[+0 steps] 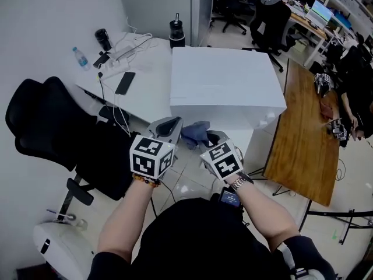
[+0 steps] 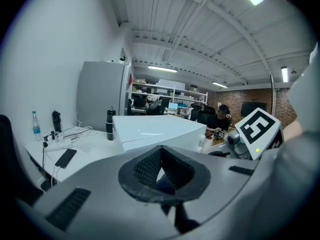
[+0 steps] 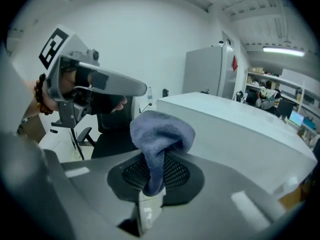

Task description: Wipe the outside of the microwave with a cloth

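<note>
Right now both my forearms reach forward from my body, side by side and close together, and the two grippers are tipped a little downward. The left gripper (image 1: 168,124) has its jaws pressed together with nothing between them; a beaded bracelet (image 1: 145,181) shows at that wrist. The right gripper (image 1: 213,137), with a watch (image 1: 239,182) on its wrist, sits just beside it, jaws clamped on the blue-grey cloth (image 1: 195,133), which bunches up above the pads and hangs between the two tools. Just ahead of both stands the white microwave (image 1: 224,80) on the white table (image 1: 145,95); the cloth is near its front face, though I cannot tell whether it touches. A black chair (image 1: 52,127) stands off to my left.
</note>
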Tool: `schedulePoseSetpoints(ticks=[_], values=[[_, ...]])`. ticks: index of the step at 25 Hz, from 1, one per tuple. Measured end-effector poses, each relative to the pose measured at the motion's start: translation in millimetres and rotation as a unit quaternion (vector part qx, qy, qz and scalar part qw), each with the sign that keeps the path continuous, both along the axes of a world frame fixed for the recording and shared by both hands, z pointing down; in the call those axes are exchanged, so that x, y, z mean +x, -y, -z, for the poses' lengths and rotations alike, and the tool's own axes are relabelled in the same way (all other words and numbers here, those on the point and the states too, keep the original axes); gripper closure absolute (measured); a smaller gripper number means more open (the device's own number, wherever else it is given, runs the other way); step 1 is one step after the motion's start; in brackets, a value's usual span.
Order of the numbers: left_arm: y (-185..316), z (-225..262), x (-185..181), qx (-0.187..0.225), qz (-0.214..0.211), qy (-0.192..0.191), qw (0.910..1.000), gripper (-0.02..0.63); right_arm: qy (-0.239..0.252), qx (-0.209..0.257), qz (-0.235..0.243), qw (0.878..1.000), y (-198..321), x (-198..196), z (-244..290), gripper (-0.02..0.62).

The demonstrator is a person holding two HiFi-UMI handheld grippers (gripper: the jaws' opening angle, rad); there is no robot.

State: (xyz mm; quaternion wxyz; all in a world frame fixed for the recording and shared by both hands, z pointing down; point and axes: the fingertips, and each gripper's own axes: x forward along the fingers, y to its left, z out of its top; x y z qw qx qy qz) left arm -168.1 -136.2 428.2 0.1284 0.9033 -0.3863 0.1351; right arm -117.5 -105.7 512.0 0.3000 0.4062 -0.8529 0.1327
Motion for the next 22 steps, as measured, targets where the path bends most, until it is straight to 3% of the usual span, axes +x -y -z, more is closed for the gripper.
schedulePoseSetpoints(ticks=[10,22], values=[[-4.9,-4.1,-80.2,-0.003,0.052,0.003,0.9986,0.601,-0.009,-0.022,-0.003,1.000,46.0,-61.1,-29.3,0.557],[5.3,-5.3,-82.7,0.000,0.037,0.004,0.9993,0.601,0.019,-0.031,-0.047,0.998,73.4,-64.2,-36.2,0.557]])
